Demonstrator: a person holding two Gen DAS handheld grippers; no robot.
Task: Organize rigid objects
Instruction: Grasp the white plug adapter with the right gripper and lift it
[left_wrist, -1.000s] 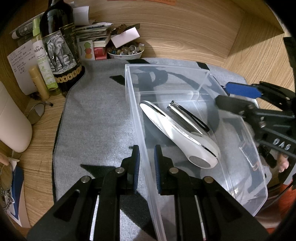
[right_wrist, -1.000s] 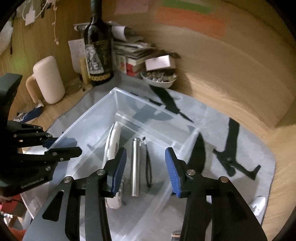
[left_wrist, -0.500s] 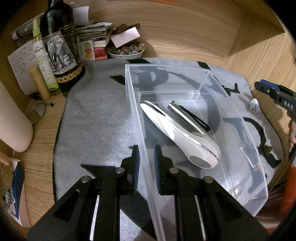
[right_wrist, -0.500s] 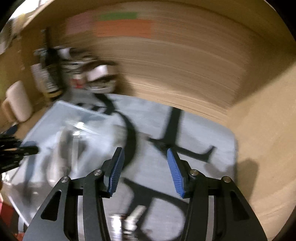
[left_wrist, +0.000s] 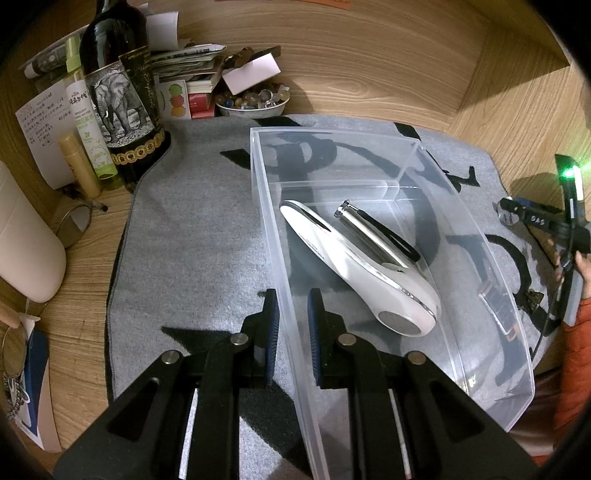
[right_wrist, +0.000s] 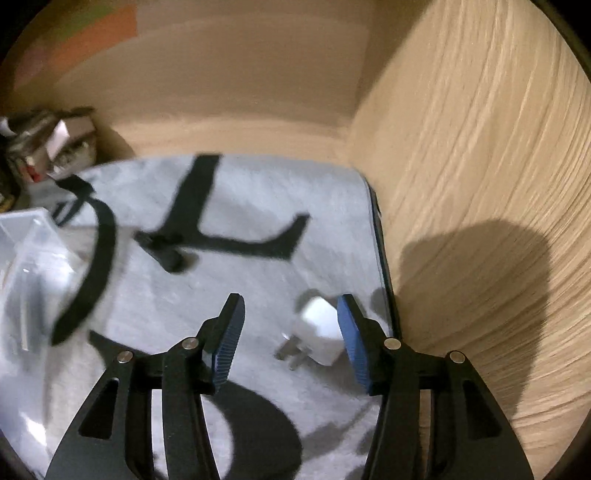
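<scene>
A clear plastic bin (left_wrist: 491, 266) lies on a grey mat (left_wrist: 192, 236). In it are a white oval device (left_wrist: 354, 266) and a silver flashlight (left_wrist: 369, 232) with a black strap. My left gripper (left_wrist: 291, 325) is shut on the bin's left wall near its front corner. My right gripper (right_wrist: 291, 332) is open over the mat's right edge. A white plug adapter (right_wrist: 321, 332) lies on the mat between its fingers, close to the right one, untouched. The right gripper also shows at the far right of the left wrist view (left_wrist: 546, 221).
A dark wine bottle (left_wrist: 118, 92), small bottles, papers and a bowl of small items (left_wrist: 251, 103) crowd the back left corner. A cream mug (left_wrist: 26, 243) stands at left. Wooden walls close the back and right (right_wrist: 480, 184). The bin's corner shows at left in the right wrist view (right_wrist: 29, 236).
My right gripper has swung away from the bin to the mat's right edge and now straddles the white plug adapter. The left gripper has kept its hold on the bin wall.
</scene>
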